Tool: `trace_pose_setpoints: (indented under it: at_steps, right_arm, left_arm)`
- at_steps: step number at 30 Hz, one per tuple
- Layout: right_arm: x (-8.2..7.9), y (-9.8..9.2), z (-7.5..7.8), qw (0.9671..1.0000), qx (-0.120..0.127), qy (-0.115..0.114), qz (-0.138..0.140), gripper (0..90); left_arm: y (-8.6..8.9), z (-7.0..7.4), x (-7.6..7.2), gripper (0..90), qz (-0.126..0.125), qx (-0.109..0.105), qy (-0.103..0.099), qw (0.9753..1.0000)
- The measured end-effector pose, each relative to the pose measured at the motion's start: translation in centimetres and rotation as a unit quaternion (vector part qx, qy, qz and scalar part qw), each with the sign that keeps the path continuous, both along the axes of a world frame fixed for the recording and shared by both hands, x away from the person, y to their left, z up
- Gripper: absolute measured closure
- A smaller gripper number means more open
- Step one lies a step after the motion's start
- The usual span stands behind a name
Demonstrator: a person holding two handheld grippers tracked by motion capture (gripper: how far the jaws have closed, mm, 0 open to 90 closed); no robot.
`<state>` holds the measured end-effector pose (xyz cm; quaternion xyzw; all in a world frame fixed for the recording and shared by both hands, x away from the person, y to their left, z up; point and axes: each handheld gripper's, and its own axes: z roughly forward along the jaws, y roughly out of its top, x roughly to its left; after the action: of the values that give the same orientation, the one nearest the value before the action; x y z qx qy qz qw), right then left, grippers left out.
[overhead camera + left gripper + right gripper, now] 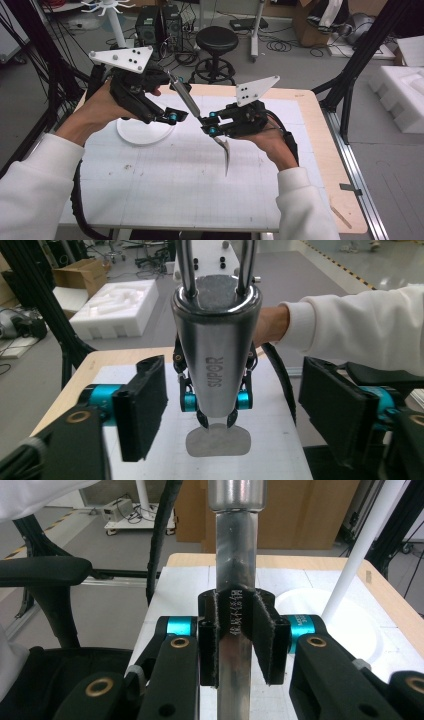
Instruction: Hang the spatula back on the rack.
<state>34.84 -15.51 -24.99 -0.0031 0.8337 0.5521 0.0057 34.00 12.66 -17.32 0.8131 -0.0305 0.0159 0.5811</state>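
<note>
Two hand-held grippers up over the surface (165,190), white gridded mat on a wood top. White round stand base (145,132) sits at the mat's far left, its pole (357,550) rising beside my right jaws.

Left hand-held gripper (172,117): jaws spread wide, holding nothing; in the left gripper view the pads stand well apart on either side of the handle.

Right hand-held gripper (212,124): clamped on the steel shaft of the spatula (200,117), pads tight on the engraved flat part in the right gripper view.

The spatula hangs in the air between both grippers, clear of the surface. Handle end points up toward the left gripper, blade (218,441) down past the right one. Brand mark SUPOR reads on the handle.

Step, as I judge it: handover, right to left. Next move calls for the left jaws to close squarely on the fat handle before the right lets go; tapered polished steel, could slip.
</note>
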Motion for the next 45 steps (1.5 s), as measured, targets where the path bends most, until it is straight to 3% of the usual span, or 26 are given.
trace_pose_setpoints:
  at_steps: [8,17,25,36,37,38,39,41,42,43,44,45]
  right_arm:
    - [-0.1,0.2,0.0,1.0,-0.003,0.0,0.003,74.9]
    - [-0.2,0.3,-0.1,0.9999,-0.006,-0.004,0.009,74.8]
    - [-0.2,0.4,0.0,1.0,-0.001,-0.003,0.007,74.7]
    - [-0.3,0.4,-0.1,1.0,-0.003,-0.006,-0.005,71.0]
    - [-0.5,0.3,-0.1,0.9998,0.0,-0.005,-0.017,58.4]
    - [-0.5,0.3,-0.1,0.9998,0.0,-0.005,-0.017,58.4]
    - [-0.6,0.1,-0.1,0.9993,-0.002,-0.005,-0.036,48.4]
    - [-0.7,-0.3,-0.1,0.9986,-0.005,-0.006,-0.052,37.6]
    - [-0.7,-0.3,-0.1,0.9986,-0.005,-0.006,-0.052,37.6]
    - [-0.8,-0.8,-0.4,0.9971,-0.006,-0.001,-0.076,23.8]
    - [-0.8,-0.8,-0.4,0.9971,-0.006,-0.001,-0.076,23.8]
    - [-0.9,-1.4,-0.7,0.9953,-0.008,0.001,-0.096,13.7]
  left_arm:
    - [-0.2,0.0,0.2,53.4,-0.014,-0.001,0.007,0.9999]
    - [-0.1,0.1,0.3,67.3,-0.003,-0.002,0.001,1.0]
    - [-0.2,0.2,0.2,68.5,0.003,-0.01,0.002,0.9999]
    - [-0.8,0.4,-0.2,68.8,0.024,-0.004,0.001,0.9997]
    - [-0.8,0.4,-0.1,68.8,0.03,0.004,-0.004,0.9995]
    - [-0.8,0.4,-0.1,68.8,0.03,0.004,-0.004,0.9995]
    - [-0.7,0.4,-0.1,68.9,0.046,0.007,-0.002,0.9989]
    - [-0.4,0.5,-0.1,68.9,0.056,0.008,-0.002,0.9984]
    - [-0.4,0.5,-0.1,68.8,0.056,0.008,-0.002,0.9984]
    - [-0.1,0.5,-0.2,68.8,0.065,0.011,-0.001,0.9978]
    - [-0.1,0.5,-0.2,68.8,0.065,0.011,-0.001,0.9978]
    - [0.3,0.6,-0.1,68.8,0.079,0.016,0.003,0.9967]
